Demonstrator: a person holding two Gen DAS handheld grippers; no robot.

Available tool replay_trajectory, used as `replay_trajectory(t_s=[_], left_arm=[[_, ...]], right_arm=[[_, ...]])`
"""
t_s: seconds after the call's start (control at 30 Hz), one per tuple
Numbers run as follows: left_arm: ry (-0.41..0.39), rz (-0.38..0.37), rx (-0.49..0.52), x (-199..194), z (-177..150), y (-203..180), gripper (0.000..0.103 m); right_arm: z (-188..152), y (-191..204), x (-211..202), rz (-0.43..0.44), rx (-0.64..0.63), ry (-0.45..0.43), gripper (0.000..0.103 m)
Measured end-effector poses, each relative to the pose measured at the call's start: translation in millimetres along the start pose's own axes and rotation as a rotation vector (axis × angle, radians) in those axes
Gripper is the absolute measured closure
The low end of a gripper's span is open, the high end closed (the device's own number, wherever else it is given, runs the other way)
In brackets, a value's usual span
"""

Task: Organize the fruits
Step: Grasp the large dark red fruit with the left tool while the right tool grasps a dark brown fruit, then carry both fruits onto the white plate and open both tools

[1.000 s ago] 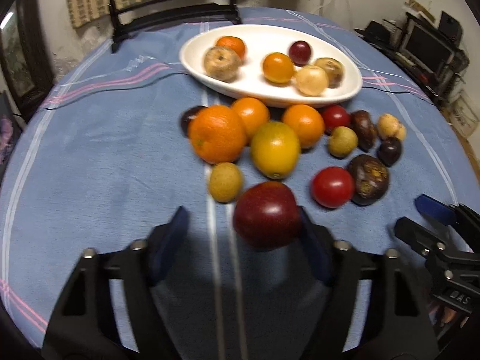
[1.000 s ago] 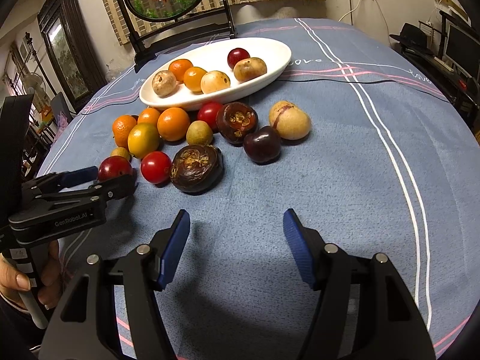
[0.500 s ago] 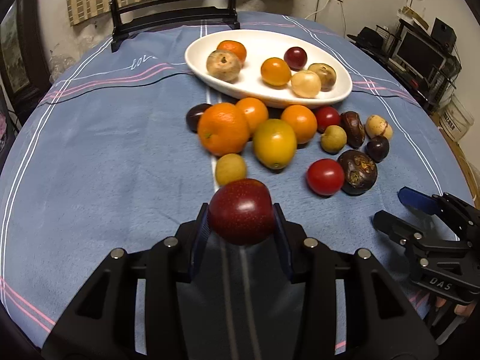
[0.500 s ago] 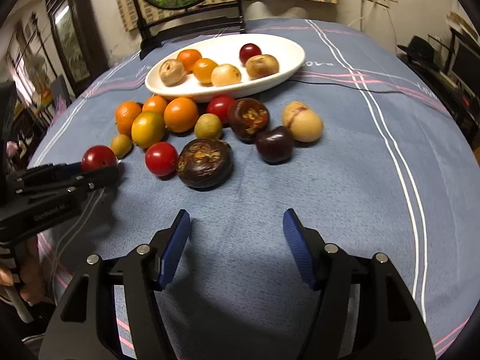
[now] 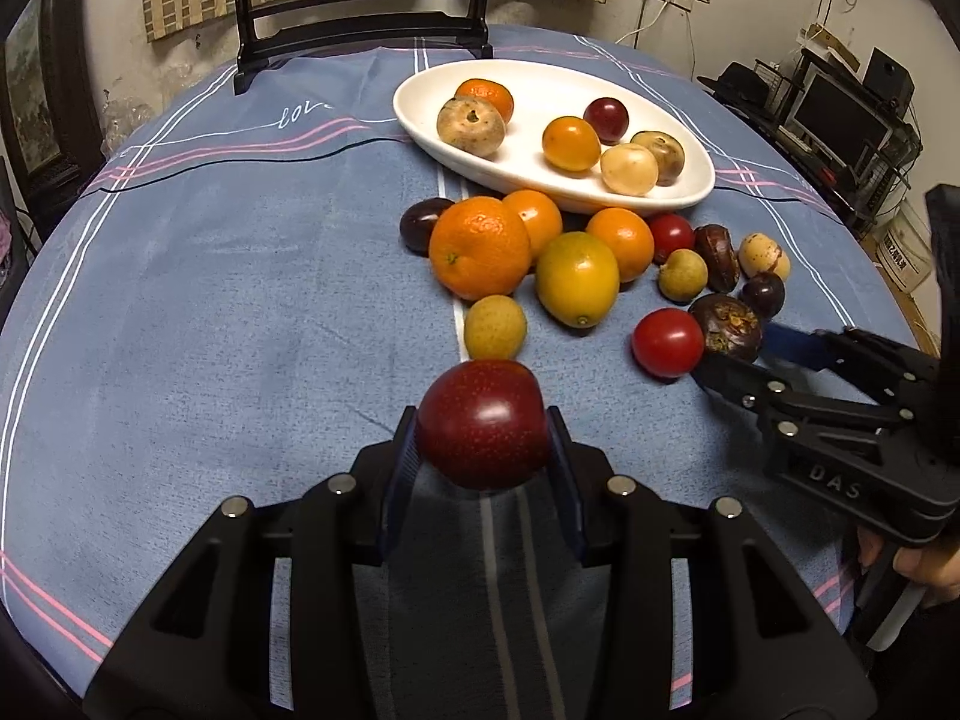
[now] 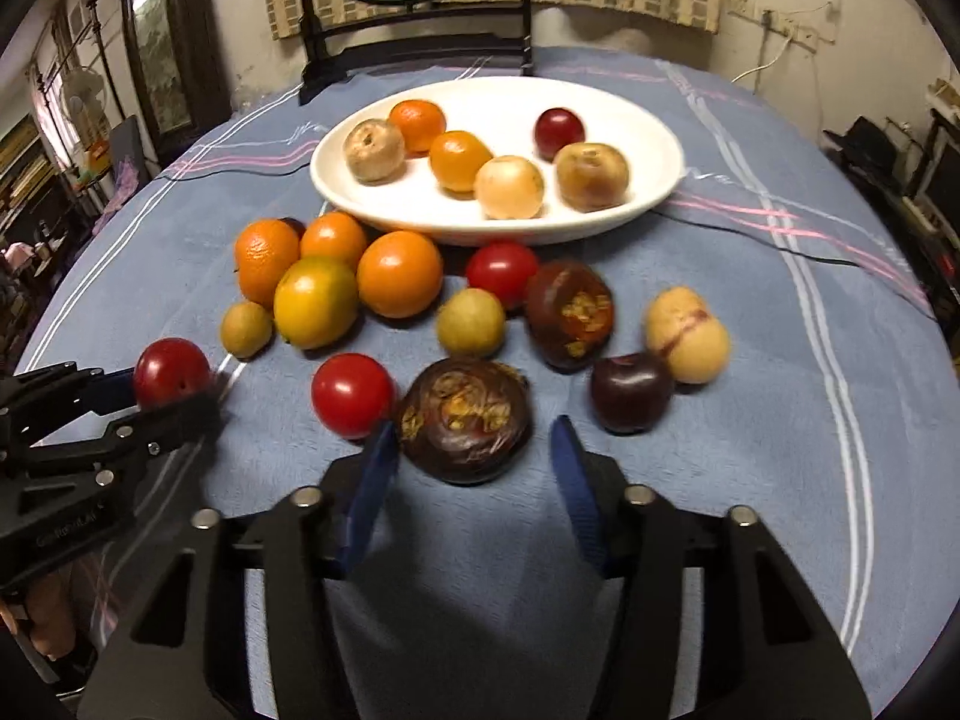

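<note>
- The left gripper [image 5: 483,459] clenches a dark red plum [image 5: 483,423] between its blue pads, low in the centre of the left wrist frame, above the blue tablecloth [image 5: 240,300].
- The right gripper [image 6: 471,477] is spread wide, its fingers flanking a dark brown mangosteen [image 6: 465,420] without visibly touching it.
- A white oval dish [image 6: 636,114] in the upper centre holds six fruits; other fruits lie loose just below it.

1 plate [image 6: 654,204], 19 fruits [image 6: 399,273]
</note>
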State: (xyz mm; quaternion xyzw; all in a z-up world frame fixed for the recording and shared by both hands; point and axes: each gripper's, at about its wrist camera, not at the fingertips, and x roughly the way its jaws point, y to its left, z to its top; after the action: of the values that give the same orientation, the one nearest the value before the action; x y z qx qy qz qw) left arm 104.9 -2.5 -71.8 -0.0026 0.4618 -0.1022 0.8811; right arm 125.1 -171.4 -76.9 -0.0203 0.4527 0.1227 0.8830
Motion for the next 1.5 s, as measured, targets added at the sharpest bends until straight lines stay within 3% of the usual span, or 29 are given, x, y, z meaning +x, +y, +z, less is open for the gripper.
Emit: replay_trajectory(t_s=[0.27, 0.57, 0.9, 1.23, 1.5], left_arm=[[0.003, 0.001, 0.004, -0.8, -1.3, -1.4, 0.062], [-0.012, 0.010, 0.026, -7.6, 3.4, -5.6, 0.062], [-0.045, 0.019, 0.077, -16.6, 28.5, -17.1, 0.062], [-0.068, 0.003, 0.099, 1.6, 102.2, -30.1, 0.062], [-0.002, 0.010, 0.074, 49.8, 137.7, -26.8, 0.061]], right_arm=[[0.3, -8.4, -2.7, 0.040, 0.044, -0.004, 0.057], [-15.9, -26.5, -34.9, 0.060, 0.084, -0.056, 0.057], [-14.4, -49.3, -51.5, 0.076, 0.140, -0.110, 0.057], [37.1, -57.3, -48.8, 0.051, 0.105, -0.167, 0.057], [79.9, -47.5, -16.3, 0.021, 0.056, -0.144, 0.057]])
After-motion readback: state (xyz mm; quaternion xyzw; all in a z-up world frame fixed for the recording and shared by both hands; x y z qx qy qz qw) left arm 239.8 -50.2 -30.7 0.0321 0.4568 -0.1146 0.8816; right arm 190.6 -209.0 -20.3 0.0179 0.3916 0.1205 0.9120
